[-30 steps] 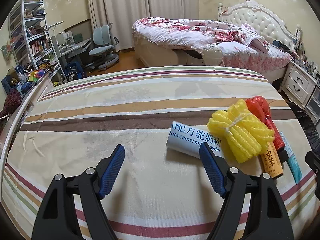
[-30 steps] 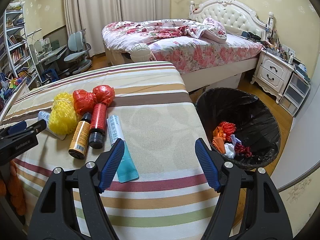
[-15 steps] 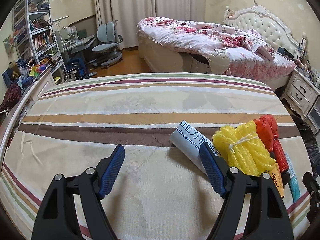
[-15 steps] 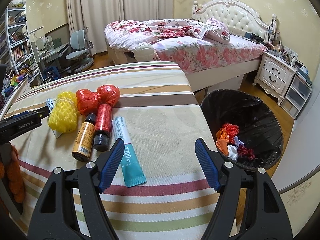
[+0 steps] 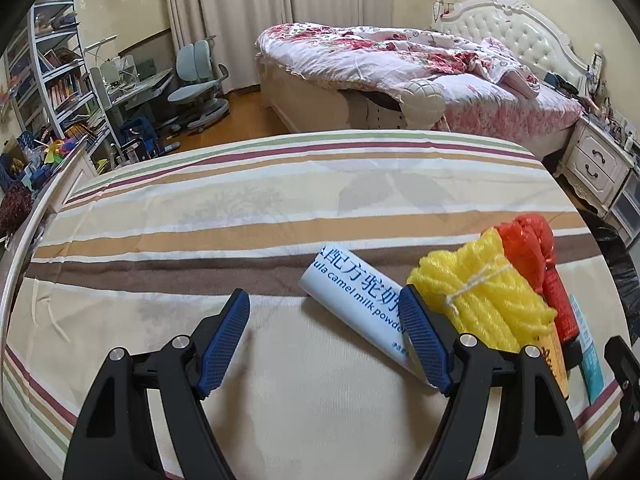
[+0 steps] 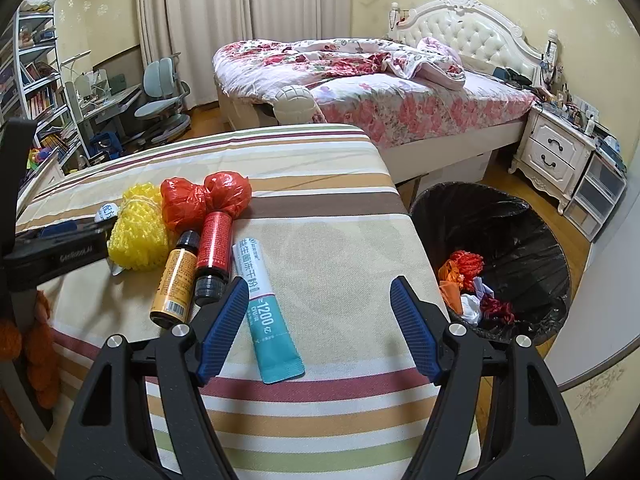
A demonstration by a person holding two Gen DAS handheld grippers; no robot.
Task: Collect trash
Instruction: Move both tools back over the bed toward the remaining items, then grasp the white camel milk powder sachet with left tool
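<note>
The left gripper (image 5: 324, 336) hangs with jaws apart and empty over the striped table (image 5: 240, 208). The white sachet (image 5: 356, 300), a smooth flat foil pack, lies up and right of them, its long axis slanting down to the right, one end by the right jaw. The right gripper (image 6: 318, 328), jaws apart, hangs near the teal tube (image 6: 264, 312); the bin (image 6: 516, 224) stands right of the table.

This is a bedroom in a home. A big bed (image 6: 360, 80) with flowery covers fills the middle, with bookshelves (image 5: 60, 88) and a desk chair (image 5: 196, 76) at the left.
</note>
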